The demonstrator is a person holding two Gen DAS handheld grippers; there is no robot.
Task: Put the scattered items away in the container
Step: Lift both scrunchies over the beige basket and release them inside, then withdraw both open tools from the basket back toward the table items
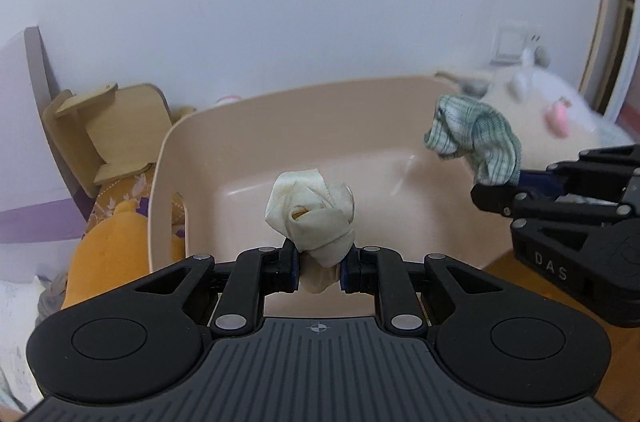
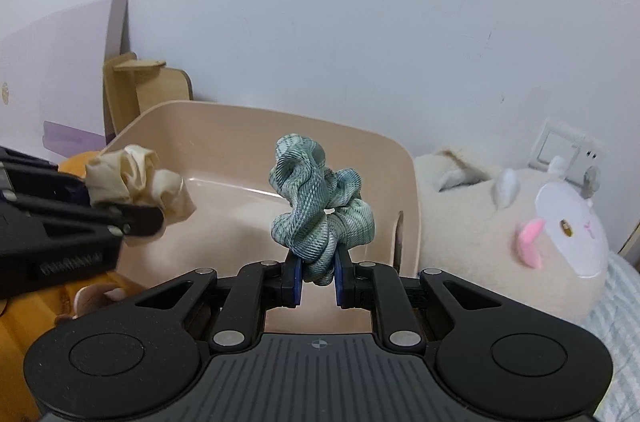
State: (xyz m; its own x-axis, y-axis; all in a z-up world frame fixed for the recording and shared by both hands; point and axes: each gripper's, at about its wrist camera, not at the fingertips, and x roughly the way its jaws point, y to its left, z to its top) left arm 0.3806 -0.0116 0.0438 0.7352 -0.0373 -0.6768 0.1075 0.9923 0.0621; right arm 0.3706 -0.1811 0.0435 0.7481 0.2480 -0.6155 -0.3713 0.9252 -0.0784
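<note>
While both grippers hang above the beige container (image 1: 256, 126), each one has its fingers clenched on a scrunchie. The left gripper (image 1: 319, 272) pinches the cream scrunchie (image 1: 310, 218) by its lower end, so the bundle stands up out of the jaws with its long axis running from 6 toward 12 o'clock in the left wrist view. It looks like satin, pale ivory with a soft sheen, and its folds spiral into a rosette whose hollow centre faces the camera. It sits in front of the container's floor, toward the near wall.

At 3 o'clock in that same view the right gripper (image 1: 500, 190) reaches in from the side, and the green scrunchie (image 1: 476, 138) juts from its tips toward 10 o'clock, over the container's right rim. This part is a little blurred.

From the right wrist view the right gripper (image 2: 318, 282) grips the green scrunchie (image 2: 320, 210) by its bottom fold, and the fabric rises upright toward 12 o'clock. The cloth is a woven check in muted teal, grey-green and white, twisted into loose ruffles with one tall loop at the top left. At 9 o'clock the left gripper (image 2: 136, 220) shows side-on with the cream scrunchie (image 2: 140, 178) crumpled at its tips, pointing toward 3 o'clock above the container's (image 2: 240, 126) left wall.

A white plush toy (image 2: 520, 234) with pink details lies just beside the container at 3 o'clock, and an orange plush (image 1: 108, 246) lies against its left side. A small wooden piece (image 1: 104, 126) stands behind that.
</note>
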